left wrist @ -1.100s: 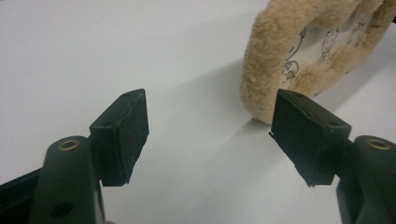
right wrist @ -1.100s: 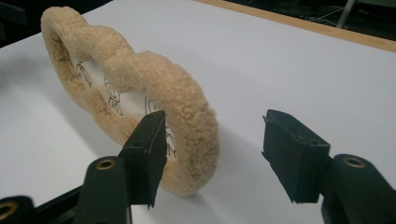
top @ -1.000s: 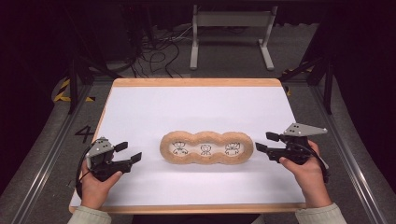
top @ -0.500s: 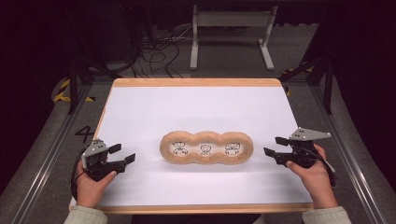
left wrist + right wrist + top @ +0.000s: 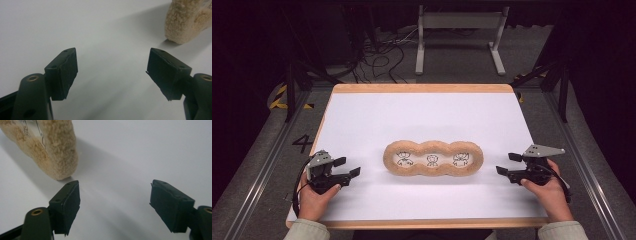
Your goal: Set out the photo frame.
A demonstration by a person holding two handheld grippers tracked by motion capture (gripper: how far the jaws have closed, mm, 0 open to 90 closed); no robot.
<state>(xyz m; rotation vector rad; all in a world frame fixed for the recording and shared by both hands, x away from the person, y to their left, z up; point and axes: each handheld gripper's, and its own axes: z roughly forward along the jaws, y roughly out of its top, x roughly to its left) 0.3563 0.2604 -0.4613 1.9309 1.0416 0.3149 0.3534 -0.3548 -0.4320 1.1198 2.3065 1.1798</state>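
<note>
Flanking fuzzy three-lobed tan frame (image 5: 434,159)

High view fixed above near table edge, facing forward and down over whole white wood-rimmed table (image 5: 362,125), left and right gripper views low and close along own black jaws, all sharing tan fuzzy three-holed oblong frame (image 5: 433,158) (image 5: 185,21) (image 5: 53,152)
</note>
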